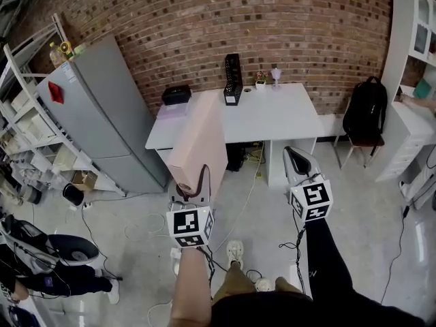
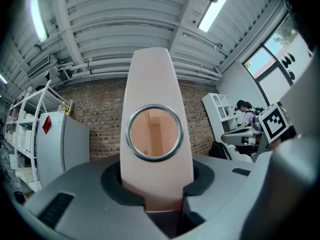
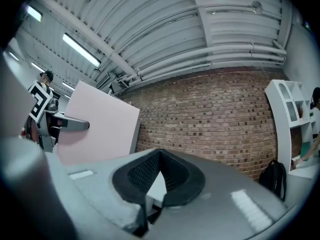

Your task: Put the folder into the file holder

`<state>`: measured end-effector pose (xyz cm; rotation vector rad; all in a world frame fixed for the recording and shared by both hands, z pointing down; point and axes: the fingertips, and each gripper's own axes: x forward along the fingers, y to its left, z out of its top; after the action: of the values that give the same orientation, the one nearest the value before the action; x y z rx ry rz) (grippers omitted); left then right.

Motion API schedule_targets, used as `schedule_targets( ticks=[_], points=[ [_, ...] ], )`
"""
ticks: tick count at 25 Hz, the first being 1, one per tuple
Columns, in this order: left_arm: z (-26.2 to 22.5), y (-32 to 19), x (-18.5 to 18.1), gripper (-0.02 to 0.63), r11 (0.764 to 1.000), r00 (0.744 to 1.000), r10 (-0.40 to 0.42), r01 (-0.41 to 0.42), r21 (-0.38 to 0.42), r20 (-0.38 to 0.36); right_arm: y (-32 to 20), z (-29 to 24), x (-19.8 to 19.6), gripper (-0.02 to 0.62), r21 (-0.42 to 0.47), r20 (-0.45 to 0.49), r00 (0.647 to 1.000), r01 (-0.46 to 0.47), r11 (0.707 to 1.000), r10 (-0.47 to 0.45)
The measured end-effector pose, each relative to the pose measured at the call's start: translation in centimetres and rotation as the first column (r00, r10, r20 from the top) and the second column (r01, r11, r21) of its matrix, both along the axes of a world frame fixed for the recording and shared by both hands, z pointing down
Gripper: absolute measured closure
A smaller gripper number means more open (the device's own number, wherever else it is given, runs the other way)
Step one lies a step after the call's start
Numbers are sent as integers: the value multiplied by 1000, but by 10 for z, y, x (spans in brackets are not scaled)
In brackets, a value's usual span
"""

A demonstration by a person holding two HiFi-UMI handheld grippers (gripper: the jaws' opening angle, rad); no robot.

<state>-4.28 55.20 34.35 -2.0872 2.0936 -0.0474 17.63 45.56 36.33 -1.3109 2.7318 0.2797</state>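
A tall pink folder (image 1: 197, 145) stands upright in my left gripper (image 1: 191, 191), which is shut on its lower spine. In the left gripper view the folder's spine (image 2: 156, 99), with its metal-rimmed finger hole, rises between the jaws of that gripper (image 2: 162, 204). My right gripper (image 1: 298, 163) hangs to the right of it with nothing in it, and its jaws (image 3: 150, 194) look shut. From the right gripper view the folder's broad side (image 3: 100, 126) shows at the left. The black file holder (image 1: 233, 80) stands upright at the back of the white desk (image 1: 279, 118), well beyond both grippers.
A grey fridge (image 1: 102, 114) and white shelving (image 1: 24, 107) stand at the left. A black box (image 1: 176, 94) and small plants (image 1: 261, 78) sit on the desk. A backpack on a chair (image 1: 364, 111) and a white cabinet (image 1: 409, 131) are at the right. Cables cross the floor.
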Motion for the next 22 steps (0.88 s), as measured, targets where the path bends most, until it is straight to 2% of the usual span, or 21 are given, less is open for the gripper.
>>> schedule_targets(
  ticks=[8,17,22],
  points=[
    [8,-56,-33,453,999,999,22,-22,-24,-28,-51,6,-34,595,-9,-27,1000,-15,1000,14],
    [6,-162,-76,456,997,995,71,-72,-23,-70,-145,4,-73,595,-11,-64,997,-55,998,54],
    [-4,-219,-102,456,996,992,89,-91,-18,-86,-195,-6,-87,595,-10,-46,995,-85,996,84]
  ],
)
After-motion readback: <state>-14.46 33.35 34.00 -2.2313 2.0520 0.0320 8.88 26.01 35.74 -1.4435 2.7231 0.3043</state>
